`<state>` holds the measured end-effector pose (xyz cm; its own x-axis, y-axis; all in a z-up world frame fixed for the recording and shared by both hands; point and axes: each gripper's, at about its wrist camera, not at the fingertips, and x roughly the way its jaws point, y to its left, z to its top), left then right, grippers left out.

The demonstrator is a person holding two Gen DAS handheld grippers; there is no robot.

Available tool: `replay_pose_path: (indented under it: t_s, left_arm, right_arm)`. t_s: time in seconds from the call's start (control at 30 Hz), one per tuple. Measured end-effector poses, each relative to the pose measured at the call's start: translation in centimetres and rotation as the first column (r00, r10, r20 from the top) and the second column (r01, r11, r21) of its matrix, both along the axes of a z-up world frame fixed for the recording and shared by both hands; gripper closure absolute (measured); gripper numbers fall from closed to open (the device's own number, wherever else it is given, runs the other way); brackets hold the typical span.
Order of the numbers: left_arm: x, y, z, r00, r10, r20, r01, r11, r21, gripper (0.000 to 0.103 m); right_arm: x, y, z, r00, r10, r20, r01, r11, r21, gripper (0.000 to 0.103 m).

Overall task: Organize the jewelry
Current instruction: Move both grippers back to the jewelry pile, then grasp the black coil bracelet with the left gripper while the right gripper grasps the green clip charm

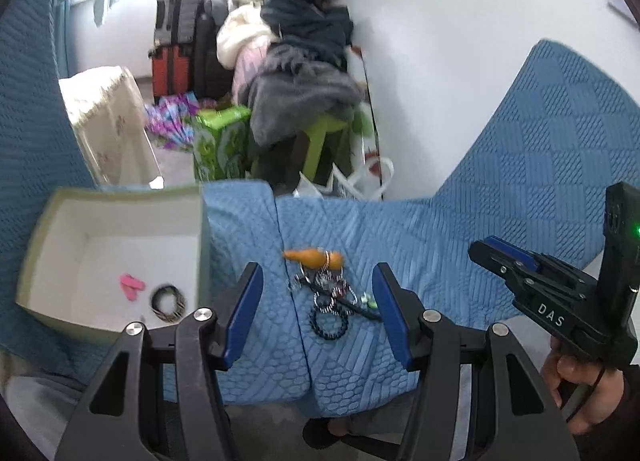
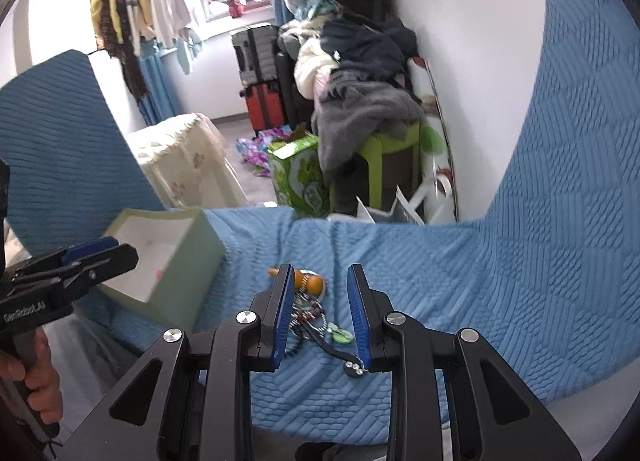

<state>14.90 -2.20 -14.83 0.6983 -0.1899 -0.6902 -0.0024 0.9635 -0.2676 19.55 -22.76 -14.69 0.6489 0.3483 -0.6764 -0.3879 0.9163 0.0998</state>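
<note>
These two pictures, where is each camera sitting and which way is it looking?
Left wrist view: rides on the left gripper, looking down past open fingers at the jewelry pile on the blue cover; the right gripper and its hand show at right.
Right wrist view: rides on the right gripper, facing the same pile; the left gripper and hand show at left.
Both share the pile, the open box and the cluttered room.

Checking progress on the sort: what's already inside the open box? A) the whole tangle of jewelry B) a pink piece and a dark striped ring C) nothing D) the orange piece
B: the left wrist view shows a pink piece and a dark striped ring on the white floor of the box; the orange piece and the tangle lie on the blue cover.
</note>
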Motion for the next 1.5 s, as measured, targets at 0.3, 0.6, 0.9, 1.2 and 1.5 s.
replay_pose_path:
  t_s: [0.3, 0.6, 0.9, 1.2, 1.5]
  left_arm:
    - [2.8, -2.3, -8.8, 0.986, -0.096, -0.135, 0.092, 0.995, -0.037, 0.052]
    - [5.1, -3.3, -14.5, 0.964, -0.129, -0.231, 0.120, 0.991, -0.051, 0.067]
    - [6.4, -3.7, -15.9, 0.958, -0.132, -0.255, 0.125, 0.991, -0.045, 0.069]
    - [6.5, -4.4, -15.8, 0.958, -0.138, -0.252, 0.165, 0.982, 0.090, 0.090]
    - [5.5, -2.3, -15.0, 0.959, -0.117, -0.260, 0.116, 0.993, -0.017, 0.095]
  right_arm:
    - [3.2, -0.5, -8.0, 0.991, -0.011, -0.132, 0.014, 1.000, 0.028, 0.079]
    - [5.2, -0.2, -13.0, 0.958, 0.024, -0.286, -0.019, 1.000, 0.022, 0.079]
    - [6.9, 0.4, -16.2, 0.943, 0.016, -0.331, -0.029, 0.999, -0.037, 0.078]
    - [6.6, 1.3, -16.9, 0.954, 0.032, -0.297, -0.066, 0.992, -0.106, 0.078]
    - [5.6, 1.3, -16.0, 0.967, 0.055, -0.248, -0.078, 0.993, -0.086, 0.081]
